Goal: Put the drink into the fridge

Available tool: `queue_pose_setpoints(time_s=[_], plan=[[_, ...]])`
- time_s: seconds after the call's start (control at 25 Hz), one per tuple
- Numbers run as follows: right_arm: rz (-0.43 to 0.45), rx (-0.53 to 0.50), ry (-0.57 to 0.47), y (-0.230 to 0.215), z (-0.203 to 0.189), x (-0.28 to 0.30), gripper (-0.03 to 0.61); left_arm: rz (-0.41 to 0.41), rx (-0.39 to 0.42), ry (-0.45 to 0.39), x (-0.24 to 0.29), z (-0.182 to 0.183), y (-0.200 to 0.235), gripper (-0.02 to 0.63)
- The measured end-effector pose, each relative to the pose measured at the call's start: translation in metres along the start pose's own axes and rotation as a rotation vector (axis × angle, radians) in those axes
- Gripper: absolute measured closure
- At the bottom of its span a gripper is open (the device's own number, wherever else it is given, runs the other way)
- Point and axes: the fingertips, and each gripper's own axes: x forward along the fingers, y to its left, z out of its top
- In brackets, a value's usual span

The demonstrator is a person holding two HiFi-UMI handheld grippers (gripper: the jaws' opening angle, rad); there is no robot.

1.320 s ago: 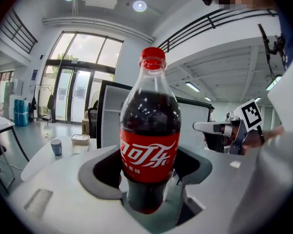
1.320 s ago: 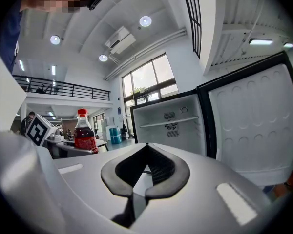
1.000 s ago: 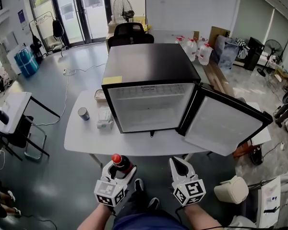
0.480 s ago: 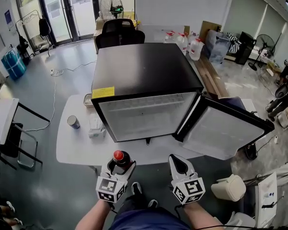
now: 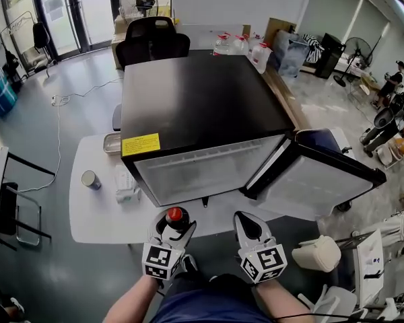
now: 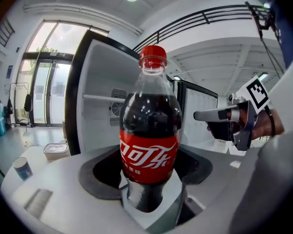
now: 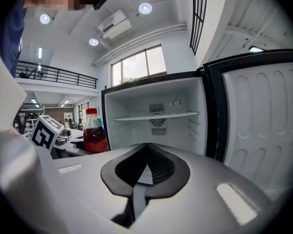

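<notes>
Centre of the head view is taken by a boxy black mini fridge (image 5: pixel 202 106) with a white inside, standing on a white desk with rounded corners (image 5: pixel 97 214). Its black door with a white moulded liner (image 5: pixel 323 173) is swung wide to the right. The right gripper view looks into the open cavity, where one white shelf (image 7: pixel 156 116) runs across the upper part.

The grey left gripper (image 5: pixel 172 224), with its marker cube, is just in front of the fridge opening at the desk's near edge. It is clenched on a clear plastic cola bottle with a red cap and red label (image 5: pixel 175 217). The bottle stands upright: long axis vertical, cap on top, base down. It sits crosswise to the fingers (image 6: pixel 95 175), which reach forward toward the fridge. In the left gripper view their dark pads close on either side of the bottle's lower body, below the label, so the label, shoulder and cap rise clear above them. The bottle is outside the fridge, facing the open cavity.

The grey right gripper (image 5: pixel 247 226) is just beside the left one, on the door side. Its fingers are pressed together, dark pads meeting, with nothing between them.

Left of the fridge, a silver metal tray (image 5: pixel 112 142) lies on the desk beside the cabinet. A small white box (image 5: pixel 126 180) sits nearer the front corner, and a small round can (image 5: pixel 89 179) stands further left.
</notes>
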Motion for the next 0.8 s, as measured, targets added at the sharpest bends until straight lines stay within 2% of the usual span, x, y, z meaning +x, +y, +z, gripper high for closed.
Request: queue_pose_setpoints(time_s=[0.24,0.44,0.64,0.8], plan=[[-0.015,0.008,0.026,-0.001,-0.009,0.011,0.572,-0.037,0.030,0.011,0.017,-0.004,0.002,0.296],[0.011,0.018,0.045,-0.001,-0.017,0.022,0.572,-0.041,0.047,-0.010,0.030,0.000,0.002,0.296],[0.046,0.026,0.056,-0.007,-0.020,0.028,0.572,-0.016,0.055,-0.018,0.050,0.001,0.004,0.296],[0.040,0.041,0.055,-0.023,-0.018,0.029,0.572,0.011,0.070,-0.008,0.072,-0.005,0.010,0.296]])
